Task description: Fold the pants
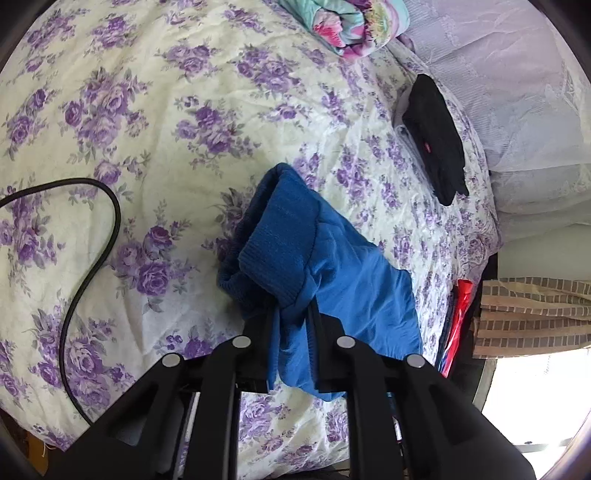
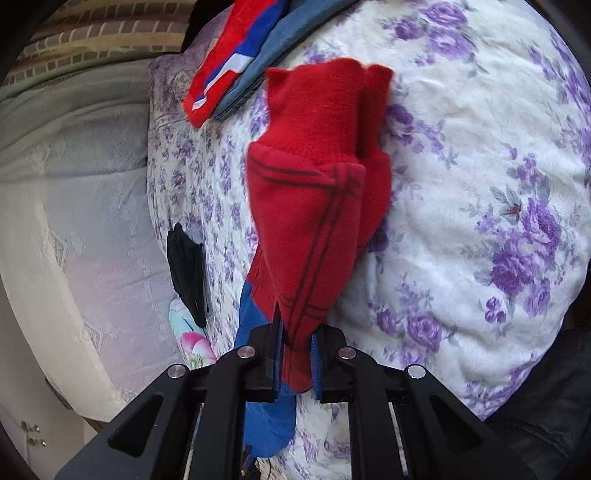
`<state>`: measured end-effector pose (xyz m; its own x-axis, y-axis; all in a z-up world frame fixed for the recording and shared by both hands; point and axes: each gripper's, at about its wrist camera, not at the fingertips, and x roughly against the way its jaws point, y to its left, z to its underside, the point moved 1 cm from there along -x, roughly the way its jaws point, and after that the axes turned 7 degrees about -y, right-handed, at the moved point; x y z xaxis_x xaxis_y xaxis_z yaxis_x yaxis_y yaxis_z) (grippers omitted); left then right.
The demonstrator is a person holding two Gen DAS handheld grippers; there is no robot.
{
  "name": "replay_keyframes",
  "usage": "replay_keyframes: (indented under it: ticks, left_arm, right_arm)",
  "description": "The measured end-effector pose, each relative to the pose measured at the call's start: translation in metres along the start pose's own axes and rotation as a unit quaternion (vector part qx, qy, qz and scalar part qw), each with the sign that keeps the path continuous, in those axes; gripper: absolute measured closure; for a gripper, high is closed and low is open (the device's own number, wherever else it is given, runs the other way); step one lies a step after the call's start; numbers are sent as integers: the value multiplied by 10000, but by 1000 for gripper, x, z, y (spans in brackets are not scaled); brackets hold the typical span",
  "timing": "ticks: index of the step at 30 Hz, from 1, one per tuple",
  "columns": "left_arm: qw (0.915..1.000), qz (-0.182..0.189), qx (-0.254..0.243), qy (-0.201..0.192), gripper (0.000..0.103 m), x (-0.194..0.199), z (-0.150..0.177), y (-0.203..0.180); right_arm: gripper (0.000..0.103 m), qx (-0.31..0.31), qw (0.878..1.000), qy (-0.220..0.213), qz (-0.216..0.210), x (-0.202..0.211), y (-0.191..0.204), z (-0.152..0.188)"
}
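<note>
The pants are small, blue at one end and red at the other, lying on a floral bed cover. In the left wrist view the blue part of the pants (image 1: 332, 273) with its ribbed cuff rises between the fingers of my left gripper (image 1: 293, 314), which is shut on the cloth. Over in the right wrist view, the red part of the pants (image 2: 314, 206), with dark stripes and a ribbed cuff, is pinched by my right gripper (image 2: 297, 332). Blue cloth (image 2: 266, 413) hangs below those fingers.
A black folded garment (image 1: 436, 140) lies near the bed's right edge, and a black cable (image 1: 88, 266) loops at left. A rolled colourful blanket (image 1: 343, 22) sits at the top. A red, white and blue garment (image 2: 229, 59) on grey cloth lies beyond the red cuff.
</note>
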<state>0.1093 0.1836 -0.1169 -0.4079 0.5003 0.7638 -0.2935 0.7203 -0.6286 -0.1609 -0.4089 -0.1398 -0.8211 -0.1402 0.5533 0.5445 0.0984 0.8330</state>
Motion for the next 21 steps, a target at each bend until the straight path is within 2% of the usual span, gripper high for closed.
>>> replay_keyframes:
  ticks: [2,5,7,9,11,15,17,18,21]
  left_arm:
    - [9999,90,-95,14,91,5,-2,-7]
    - [9996,250,-107,-75,91,9,-9,-19]
    - [9988,442,35,-193,91,12,-16,-27]
    - [9979,500,136,-377,91,16,-20,-36]
    - [9969,521,320,-500,91,18,-22,-42]
    - [9943,547,530,-742,92,19,-35,-52]
    - [9937,529,557,-816,92,17,-42,-59]
    - [9937,491,547,-842,92,15,-46,-63]
    - [9948,429,402,-830,92,11,-52,-77]
  right_arm:
    - [93,188,9998,14,-8,8,14,-3]
    - [96,384,9986,65,-345,13,45,-17]
    - [97,711,9947,419,-605,6,75,-31]
    - [97,1054,9910,654,-504,-3,100,-50]
    - [97,1295,9890,602,-379,-8,113,-65]
    - [103,1350,9873,557,-618,-25,135,-87]
    - [103,1602,9835,701,-460,-40,146,-91]
    - [103,1692,9809,907,-306,-49,148,-91]
    - [87,1564,9773,1427,17,-51,134,-79]
